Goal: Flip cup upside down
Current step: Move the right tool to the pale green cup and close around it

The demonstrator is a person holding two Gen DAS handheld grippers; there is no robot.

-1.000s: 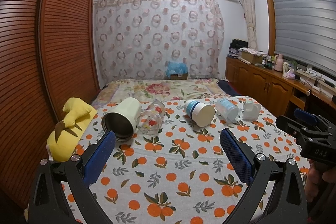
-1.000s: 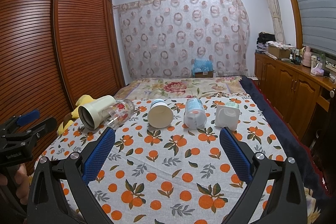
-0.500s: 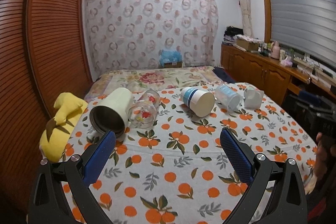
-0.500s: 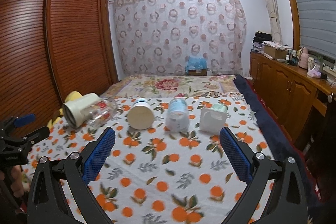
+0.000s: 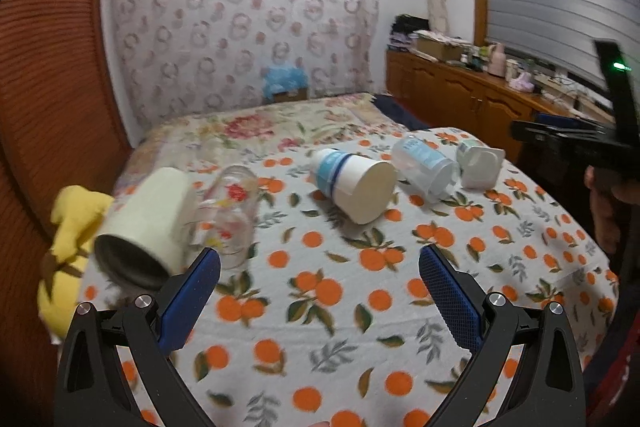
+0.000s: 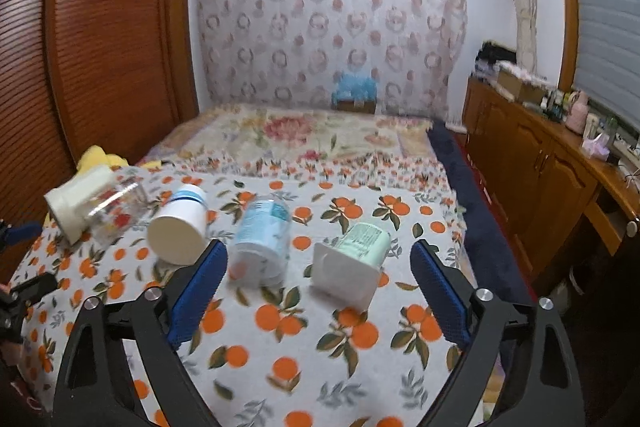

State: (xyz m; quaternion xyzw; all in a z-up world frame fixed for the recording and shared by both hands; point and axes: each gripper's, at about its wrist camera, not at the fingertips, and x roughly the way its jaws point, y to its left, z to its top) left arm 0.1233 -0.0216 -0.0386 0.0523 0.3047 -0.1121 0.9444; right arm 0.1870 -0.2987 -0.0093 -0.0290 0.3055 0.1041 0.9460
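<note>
1. While all five cups lie on their sides on the bedspread (image 5: 320,307), none upright yet; which one goes first: cannot tell.
2. Far left: cream tumbler (image 5: 144,227), mouth toward camera, touching glass cup (image 5: 232,211) on its right; yellow plush toy (image 5: 76,223) just beside, bed edge and wardrobe close behind. Tight room there.
3. Left gripper (image 5: 320,291): jaws wide, holding nothing, hovering short of the row; tumbler off its left finger, so nearest to that arm.
4. Middle: white paper cup (image 6: 180,227) and clear plastic cup (image 6: 260,239), long axes running roughly toward camera.
5. Right: green-labelled tub (image 6: 352,267), wide white end facing camera, sitting ahead between the fingers of right gripper (image 6: 320,279). Jaws wide, empty. Likely easiest pick for that arm.
6. Open cloth in front of the row for setting down; right bed edge near the tub, dresser (image 6: 540,163) beyond.
</note>
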